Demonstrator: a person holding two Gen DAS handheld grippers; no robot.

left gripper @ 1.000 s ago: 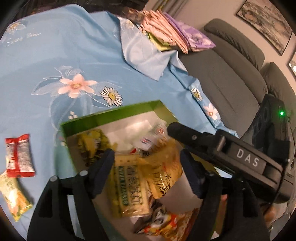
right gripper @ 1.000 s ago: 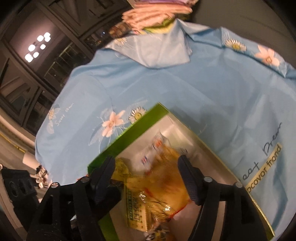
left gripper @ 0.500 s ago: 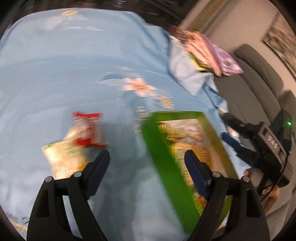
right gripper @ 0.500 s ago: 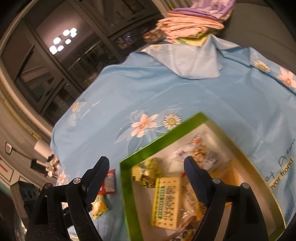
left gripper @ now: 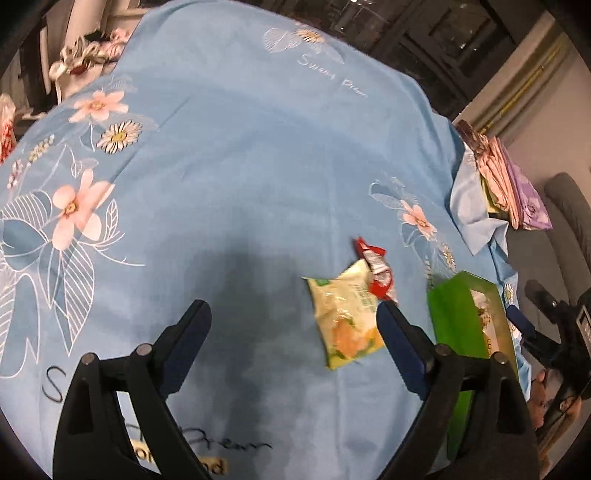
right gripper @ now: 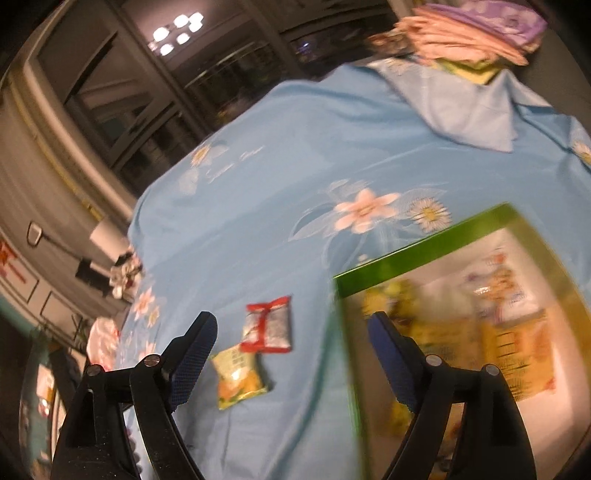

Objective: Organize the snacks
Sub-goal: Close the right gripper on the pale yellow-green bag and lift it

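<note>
A yellow-green snack packet [left gripper: 345, 317] lies on the blue flowered tablecloth [left gripper: 229, 177], with a red snack packet [left gripper: 376, 271] touching its far corner. A green box [left gripper: 448, 317] holding several snacks stands to their right. My left gripper [left gripper: 293, 325] is open and empty above the cloth, its right finger beside the yellow-green packet. In the right wrist view my right gripper [right gripper: 291, 343] is open and empty, with the red packet [right gripper: 267, 328] and yellow-green packet [right gripper: 238, 378] between its fingers and the green box [right gripper: 424, 251] at right.
A stack of folded pink and purple cloths [left gripper: 511, 184] sits at the cloth's far right corner and shows in the right wrist view [right gripper: 476, 29]. A grey sofa [left gripper: 569, 218] stands beyond it. Dark windows [right gripper: 155, 85] and clutter [right gripper: 123, 273] lie past the table's far edge.
Both grippers have pulled away from the box and swung left toward the two loose packets. The right gripper let go of a yellow snack, which now lies in the box.
</note>
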